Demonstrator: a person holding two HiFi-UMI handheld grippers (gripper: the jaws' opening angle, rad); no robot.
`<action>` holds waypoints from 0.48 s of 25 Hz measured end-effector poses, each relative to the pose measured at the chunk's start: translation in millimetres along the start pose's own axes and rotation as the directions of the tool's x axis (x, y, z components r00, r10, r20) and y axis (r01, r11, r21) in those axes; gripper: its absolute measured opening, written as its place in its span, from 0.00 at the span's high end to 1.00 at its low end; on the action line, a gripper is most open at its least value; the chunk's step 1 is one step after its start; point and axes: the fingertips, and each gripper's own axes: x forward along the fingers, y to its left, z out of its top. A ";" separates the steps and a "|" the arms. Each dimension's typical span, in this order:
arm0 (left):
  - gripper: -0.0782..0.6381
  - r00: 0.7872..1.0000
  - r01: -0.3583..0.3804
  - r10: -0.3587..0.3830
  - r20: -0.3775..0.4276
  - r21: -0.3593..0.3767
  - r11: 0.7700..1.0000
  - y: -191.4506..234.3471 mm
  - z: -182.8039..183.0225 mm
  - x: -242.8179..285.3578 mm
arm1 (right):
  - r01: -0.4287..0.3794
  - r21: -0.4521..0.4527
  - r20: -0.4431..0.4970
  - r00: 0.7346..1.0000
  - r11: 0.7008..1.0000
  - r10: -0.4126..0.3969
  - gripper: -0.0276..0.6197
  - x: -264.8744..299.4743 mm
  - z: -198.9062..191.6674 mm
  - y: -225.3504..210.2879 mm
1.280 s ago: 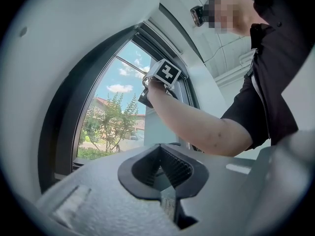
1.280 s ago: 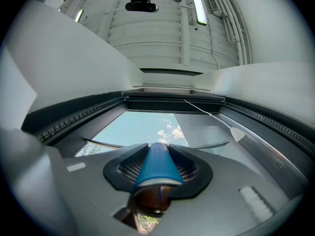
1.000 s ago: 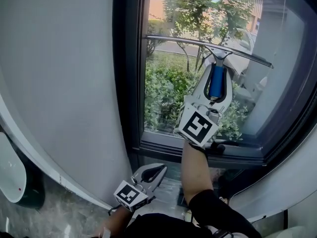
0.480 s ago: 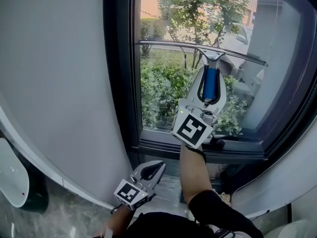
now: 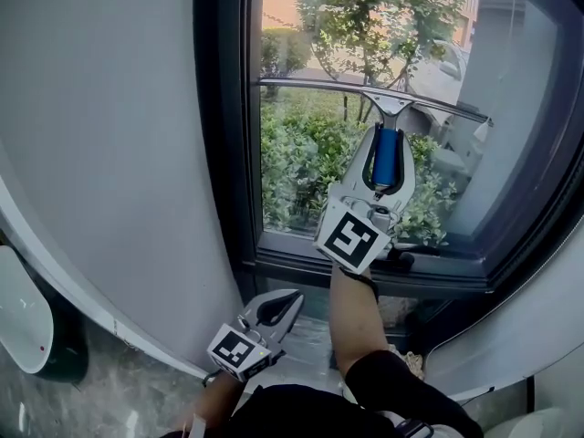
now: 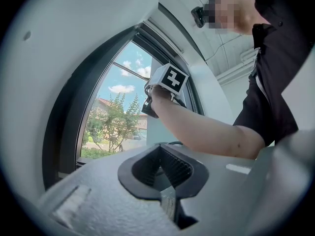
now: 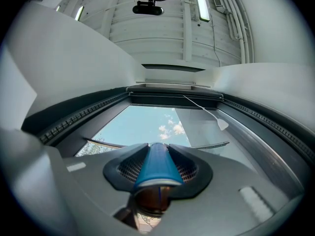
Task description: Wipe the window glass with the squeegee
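My right gripper (image 5: 387,140) is shut on the blue handle (image 5: 386,159) of the squeegee, raised against the window glass (image 5: 301,172). The squeegee's long metal blade (image 5: 365,93) lies across the pane from the left frame to the right, slightly tilted down on the right. In the right gripper view the blue handle (image 7: 156,165) sits between the jaws, with the blade (image 7: 209,145) showing on both sides. My left gripper (image 5: 278,308) hangs low by the wall, shut with nothing in it; its jaws meet in the left gripper view (image 6: 167,200).
A dark window frame (image 5: 219,153) borders the glass, with a sill (image 5: 365,276) below my right arm. A curved white wall (image 5: 100,153) stands left. A blind cord pull (image 7: 222,124) hangs near the top of the window. A white and dark object (image 5: 23,322) sits low left.
The squeegee and my right gripper have shifted left and slightly up along the glass over the last second. The left gripper stays low, drifting a little downward.
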 end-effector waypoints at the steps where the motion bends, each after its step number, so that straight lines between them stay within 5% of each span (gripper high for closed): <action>1: 0.89 1.000 -0.002 0.002 0.001 0.001 1.000 -0.5 1.0 -0.3 | 0.000 -0.001 -0.001 1.000 1.000 0.000 0.75 -0.9 -0.3 -0.3; 12: 0.89 1.000 -0.001 0.000 -0.007 -0.015 1.000 -4.8 -6.4 -8.0 | 0.004 -0.001 -0.022 1.000 1.000 -0.004 0.75 -15.9 -8.6 -0.2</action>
